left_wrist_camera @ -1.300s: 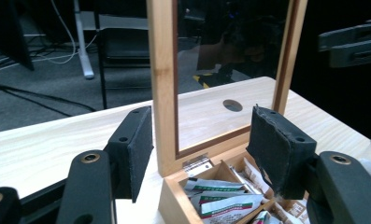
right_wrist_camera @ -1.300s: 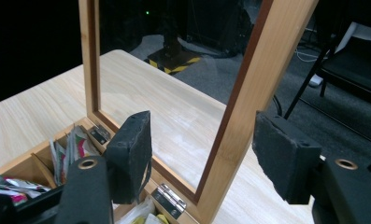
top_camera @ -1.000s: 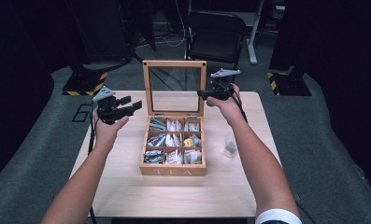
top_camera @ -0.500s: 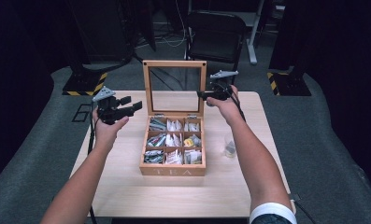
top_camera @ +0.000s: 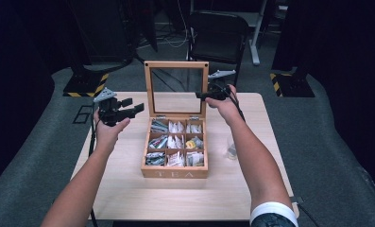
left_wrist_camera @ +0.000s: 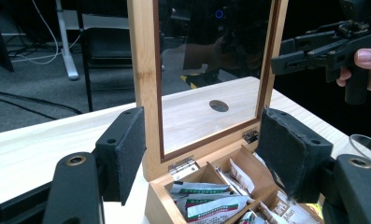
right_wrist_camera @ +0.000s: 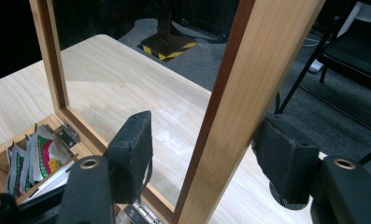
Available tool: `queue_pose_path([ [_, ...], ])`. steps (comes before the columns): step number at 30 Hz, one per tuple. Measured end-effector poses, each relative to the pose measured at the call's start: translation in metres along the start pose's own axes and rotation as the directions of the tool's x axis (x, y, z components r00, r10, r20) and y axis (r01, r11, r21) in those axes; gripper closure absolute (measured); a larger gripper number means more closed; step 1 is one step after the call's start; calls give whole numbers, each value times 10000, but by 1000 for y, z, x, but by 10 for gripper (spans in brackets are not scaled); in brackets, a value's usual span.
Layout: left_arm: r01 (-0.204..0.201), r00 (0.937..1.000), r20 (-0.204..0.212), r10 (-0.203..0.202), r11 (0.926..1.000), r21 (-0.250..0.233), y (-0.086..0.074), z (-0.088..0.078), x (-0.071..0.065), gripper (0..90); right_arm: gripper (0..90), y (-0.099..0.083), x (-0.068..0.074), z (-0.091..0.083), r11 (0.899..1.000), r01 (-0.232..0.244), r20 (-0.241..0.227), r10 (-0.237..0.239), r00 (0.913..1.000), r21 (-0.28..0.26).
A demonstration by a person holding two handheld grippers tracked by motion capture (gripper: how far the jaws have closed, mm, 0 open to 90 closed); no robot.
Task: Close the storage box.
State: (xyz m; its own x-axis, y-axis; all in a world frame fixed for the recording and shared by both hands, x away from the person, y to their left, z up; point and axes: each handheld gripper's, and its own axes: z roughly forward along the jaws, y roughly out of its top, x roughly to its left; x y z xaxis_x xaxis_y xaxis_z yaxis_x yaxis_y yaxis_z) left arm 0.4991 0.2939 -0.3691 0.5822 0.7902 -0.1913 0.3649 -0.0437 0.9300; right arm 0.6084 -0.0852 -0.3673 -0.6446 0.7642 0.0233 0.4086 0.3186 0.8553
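- Nearest the person, the wooden tea box (top_camera: 174, 172) sits mid-worktop (top_camera: 128, 198), front marked TEA, its nine compartments stocked with tea bags (top_camera: 175, 141).
- Just right of the box, a small clear glass (top_camera: 231, 150) stands on the worktop, apart from it.
- The left claw (top_camera: 131, 109) hangs left of the box at lid height, touching nothing. Its jaws have just been opening and stand spread; in the left gripper view the lid's left post merely lines up between the pads (left_wrist_camera: 129, 149), farther off.
- The glass-paned lid (top_camera: 176, 88) stands upright on its back hinges (left_wrist_camera: 181, 166), so the opening looks done.
- The right claw (top_camera: 203, 95) sits at the lid's right frame post (right_wrist_camera: 230, 116). In the right gripper view the post runs between the spread pads with gaps either side, so it straddles rather than pinches.
- Judgement: either letting go after raising the lid or about to swing it shut; the tea bags look untouched, and any picking remains.
- Beyond the worktop, a black chair (top_camera: 218, 35) stands on the grey floor.
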Motion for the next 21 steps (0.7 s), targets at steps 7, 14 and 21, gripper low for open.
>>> queue_pose_path([
  [7, -71, 9999, 93, 69, 9999, 148, -1, 2, -1, 305, 381, 4, -1, 1, 9998, -92, -23, 92, 10000, -154],
  [14, 92, 9999, 93, -94, 9998, 157, -5, 3, 1, 310, 438, 4, -2, -2, 9996, -234, -71, 233, 9997, -127],
  [21, -100, 9999, -33, 101, 9997, 205, -3, 1, 1, 340, 503, 5, -3, -10, 9990, -446, -271, 445, 9986, -20],
])
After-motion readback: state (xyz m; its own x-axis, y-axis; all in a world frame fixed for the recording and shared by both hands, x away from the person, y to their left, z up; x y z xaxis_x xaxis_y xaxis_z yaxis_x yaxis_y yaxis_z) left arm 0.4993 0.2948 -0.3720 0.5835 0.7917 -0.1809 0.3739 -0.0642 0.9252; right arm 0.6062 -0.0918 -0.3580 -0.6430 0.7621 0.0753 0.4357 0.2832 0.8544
